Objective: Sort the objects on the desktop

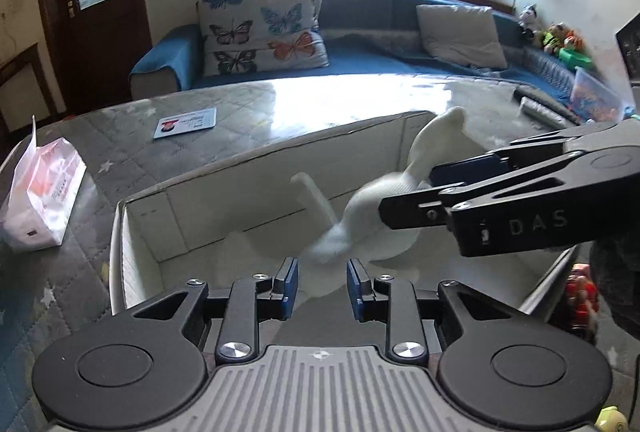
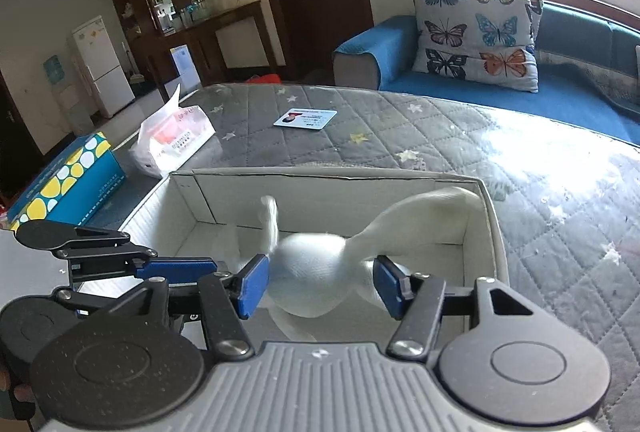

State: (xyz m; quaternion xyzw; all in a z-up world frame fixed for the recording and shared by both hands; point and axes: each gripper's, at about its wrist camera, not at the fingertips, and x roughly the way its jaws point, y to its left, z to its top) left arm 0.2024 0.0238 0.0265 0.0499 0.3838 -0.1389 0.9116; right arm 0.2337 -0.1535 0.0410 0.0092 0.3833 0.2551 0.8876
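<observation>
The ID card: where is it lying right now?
The ID card lies flat on the grey quilted table cover, beyond the open cardboard box and right of the tissue pack in the right wrist view.

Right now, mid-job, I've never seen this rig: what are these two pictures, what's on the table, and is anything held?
No robot: a person carries a hand-held gripper in each hand, each with a camera looking along its fingers. One picture is from the left hand-held gripper, open; the other from the right hand-held gripper. A white cloth item hangs over an open box, between the right one's blue pads; whether they pinch it I cannot tell. On the quilted cover lie a card, a tissue pack and a dotted box.
</observation>
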